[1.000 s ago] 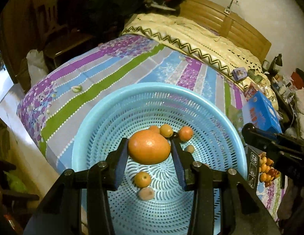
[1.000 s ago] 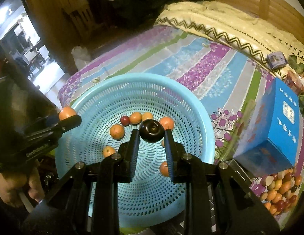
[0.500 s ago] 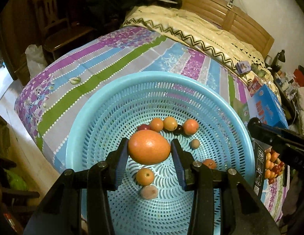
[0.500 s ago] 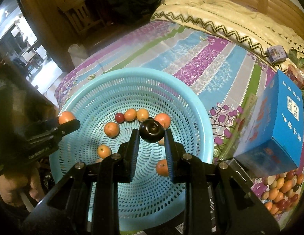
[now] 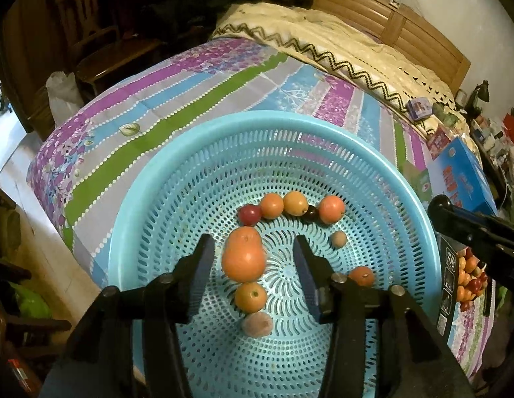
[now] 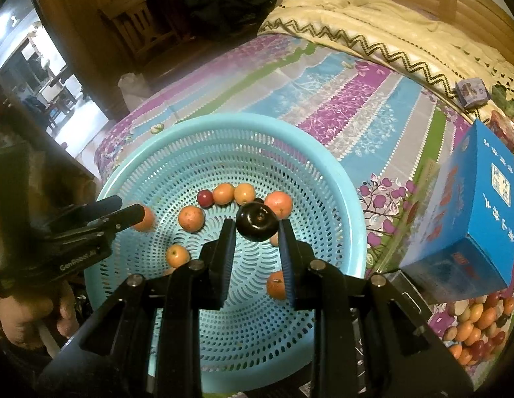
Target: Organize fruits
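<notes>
Over a blue perforated basket (image 5: 382,165) set on a striped bedspread (image 5: 177,99), the left gripper (image 5: 253,258) has just been opening its jaws, and the large orange fruit (image 5: 244,254) between them now sits free of both pads, apparently dropping or settling onto the basket floor near a row of smaller oranges (image 5: 271,205) and a red fruit (image 5: 249,215). The right gripper (image 6: 257,235) is clamped on a dark, glossy plum-like fruit (image 6: 257,223), held above the basket's middle. To finish the release well, the left jaws should likely part fully and lift straight away, so the pads do not nudge the round fruit into a roll. The right would do best to lower its fruit close to the floor beside the row before letting go; a drop from height risks bouncing it into its neighbours. More fruit waits in a box (image 6: 479,325) at the right.
</notes>
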The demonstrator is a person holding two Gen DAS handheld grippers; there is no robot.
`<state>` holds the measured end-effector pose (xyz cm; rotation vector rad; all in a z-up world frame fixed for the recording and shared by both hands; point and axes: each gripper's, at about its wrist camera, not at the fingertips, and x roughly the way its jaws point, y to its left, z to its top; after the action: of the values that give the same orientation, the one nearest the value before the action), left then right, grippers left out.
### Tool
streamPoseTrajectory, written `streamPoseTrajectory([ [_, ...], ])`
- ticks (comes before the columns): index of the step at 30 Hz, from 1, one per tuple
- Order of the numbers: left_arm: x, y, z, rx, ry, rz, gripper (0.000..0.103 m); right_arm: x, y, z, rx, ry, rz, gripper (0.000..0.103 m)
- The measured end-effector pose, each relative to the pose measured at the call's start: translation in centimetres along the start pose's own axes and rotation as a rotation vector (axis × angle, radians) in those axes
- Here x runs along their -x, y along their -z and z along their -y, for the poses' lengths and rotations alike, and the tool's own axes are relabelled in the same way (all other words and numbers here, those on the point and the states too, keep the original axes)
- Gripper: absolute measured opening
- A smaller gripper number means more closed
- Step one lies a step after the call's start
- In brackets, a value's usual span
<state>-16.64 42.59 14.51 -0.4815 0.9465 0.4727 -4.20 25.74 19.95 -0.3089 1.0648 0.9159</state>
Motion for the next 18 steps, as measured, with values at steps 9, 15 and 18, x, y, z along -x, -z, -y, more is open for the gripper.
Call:
streamPoseTrajectory([
  [9, 0.6, -0.1, -0.2, 0.008, -0.08, 0.067, 0.089, 0.8, -0.2, 0.3, -0.006, -0.001, 0.045, 0.066],
  [15, 1.1, -0.6, -0.8, 0.039, -0.213, 0.115, 0.089, 2.4, -0.2, -0.1, 0.008, 0.005, 0.092, 0.067],
  [18, 1.8, -0.6, -0.8, 0.041, -0.237, 0.141, 0.1, 3.8, 0.0, -0.4, 0.015, 0.01, 0.126, 0.068],
])
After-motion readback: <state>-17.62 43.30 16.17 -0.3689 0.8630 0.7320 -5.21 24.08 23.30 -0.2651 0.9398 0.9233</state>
